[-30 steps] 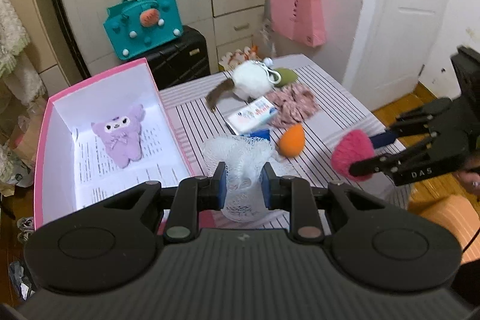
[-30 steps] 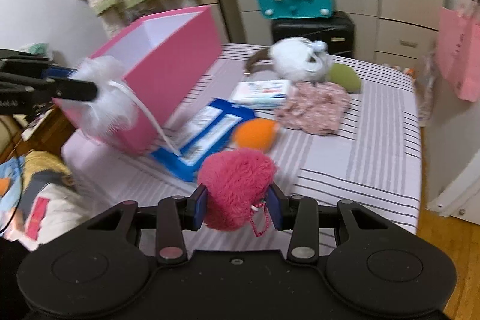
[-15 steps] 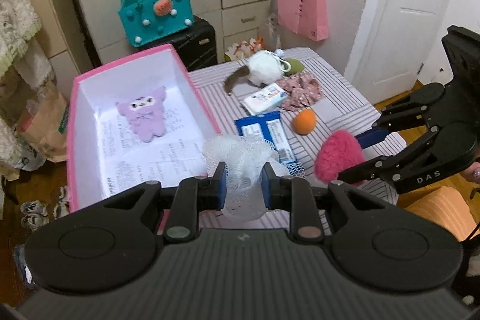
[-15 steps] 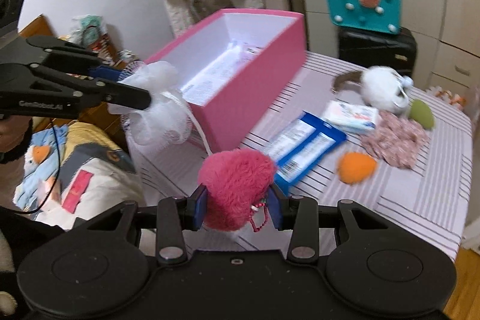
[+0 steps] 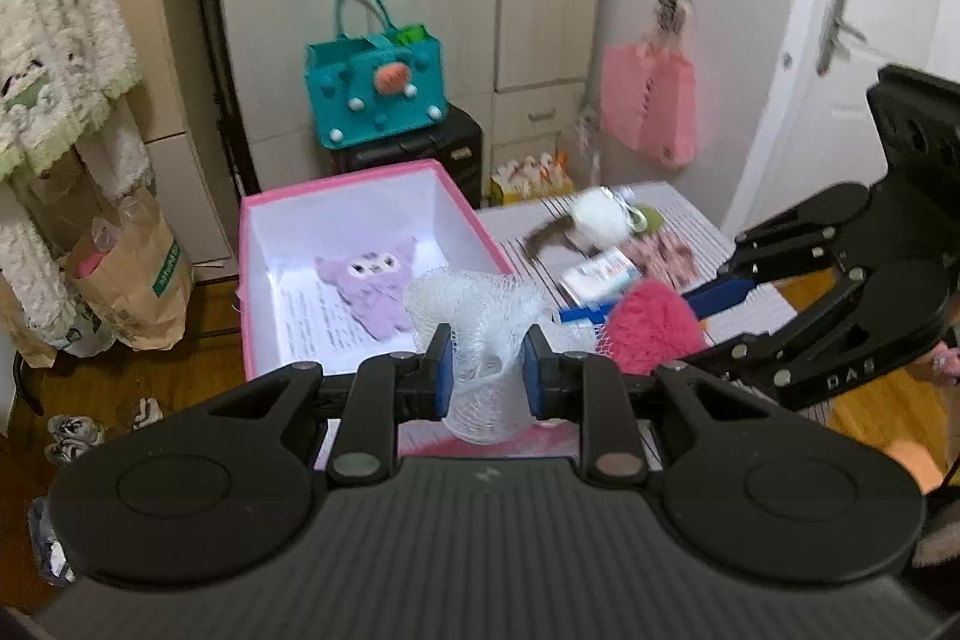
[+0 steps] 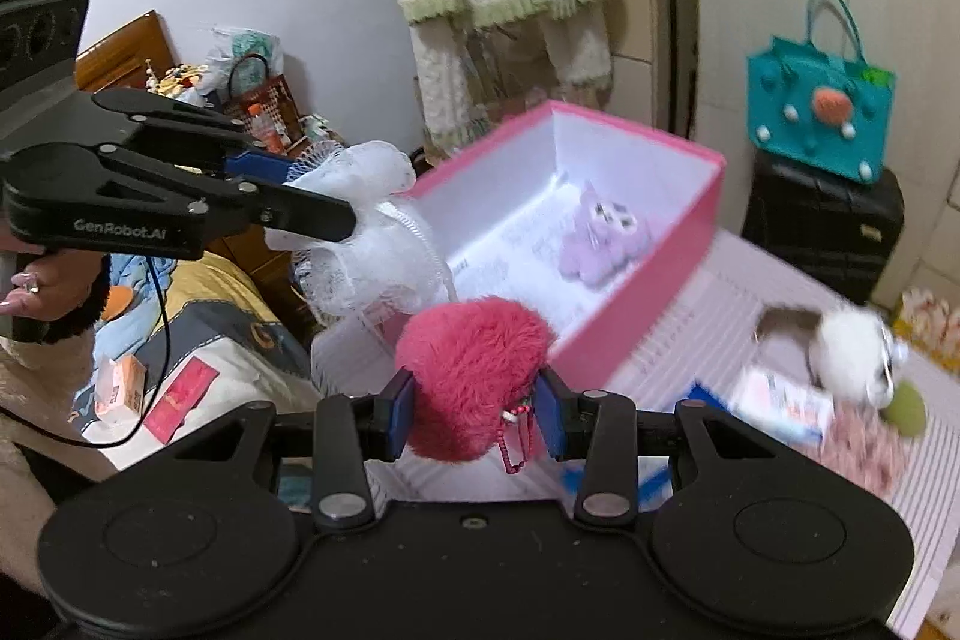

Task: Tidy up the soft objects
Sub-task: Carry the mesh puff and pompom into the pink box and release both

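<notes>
Left wrist view has the left gripper (image 5: 483, 370) low in the middle of the frame, blue pads squeezed tight on a white mesh bath pouf (image 5: 480, 334), which bulges out above and below the jaws. Off to the right of the same frame, the right gripper (image 5: 654, 334) comes in from the side, clamped on a fuzzy pink heart plush (image 5: 651, 325), so it sits just beside the pouf. Behind both, centre-left, is the pink box (image 5: 258, 280) with a white inside, and a purple plush toy (image 5: 372, 289) is lying flat on the papers in it. In the right wrist view the heart plush fills the gap between the blue pads at lower centre, jaws partway closed and pressing its sides, with a little pink beaded loop (image 6: 516, 445) dangling from the bottom. The pouf shows up centre-left there, pinched in the other gripper, right at the near corner of the box. Further right on the striped tablecloth (image 6: 690, 322) there's a blurry white plush (image 6: 846, 358), a tissue pack (image 6: 786, 403) and some pinkish fabric (image 6: 864, 448).
</notes>
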Available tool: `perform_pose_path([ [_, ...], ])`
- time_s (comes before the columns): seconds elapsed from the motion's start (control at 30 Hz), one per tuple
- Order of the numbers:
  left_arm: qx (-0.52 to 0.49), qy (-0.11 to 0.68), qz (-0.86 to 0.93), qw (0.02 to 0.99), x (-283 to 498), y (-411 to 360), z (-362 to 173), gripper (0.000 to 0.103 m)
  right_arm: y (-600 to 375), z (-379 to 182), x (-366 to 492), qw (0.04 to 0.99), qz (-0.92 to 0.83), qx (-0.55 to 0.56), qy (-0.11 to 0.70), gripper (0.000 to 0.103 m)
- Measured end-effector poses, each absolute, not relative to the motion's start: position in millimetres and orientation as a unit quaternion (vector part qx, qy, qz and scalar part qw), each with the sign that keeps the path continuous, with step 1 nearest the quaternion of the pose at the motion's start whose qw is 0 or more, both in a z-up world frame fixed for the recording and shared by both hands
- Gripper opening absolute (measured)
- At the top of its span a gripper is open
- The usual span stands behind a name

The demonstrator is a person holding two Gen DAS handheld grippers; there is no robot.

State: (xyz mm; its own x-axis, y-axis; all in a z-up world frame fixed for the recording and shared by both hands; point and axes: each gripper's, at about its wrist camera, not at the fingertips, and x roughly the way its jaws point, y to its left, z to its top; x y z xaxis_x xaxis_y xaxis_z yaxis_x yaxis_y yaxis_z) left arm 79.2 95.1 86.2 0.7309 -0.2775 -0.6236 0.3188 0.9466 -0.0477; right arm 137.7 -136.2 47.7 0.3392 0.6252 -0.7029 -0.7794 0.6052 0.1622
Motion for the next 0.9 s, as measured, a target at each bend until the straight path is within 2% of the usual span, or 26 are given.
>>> perform_pose_path([
  [0.4, 0.039, 0.302, -0.110, 0.946, 151.8, 122.4, 60.4, 0.022, -72.2, 34.5, 197.2, 0.828, 0.415, -0.162, 0.340, 0.046],
  [0.9, 0.145, 0.393, -0.083, 0.904, 259.4, 112.3, -2.1, 0.022, -13.6, -25.8, 260.4, 0.793, 0.367, -0.321, 0.365, 0.046],
])
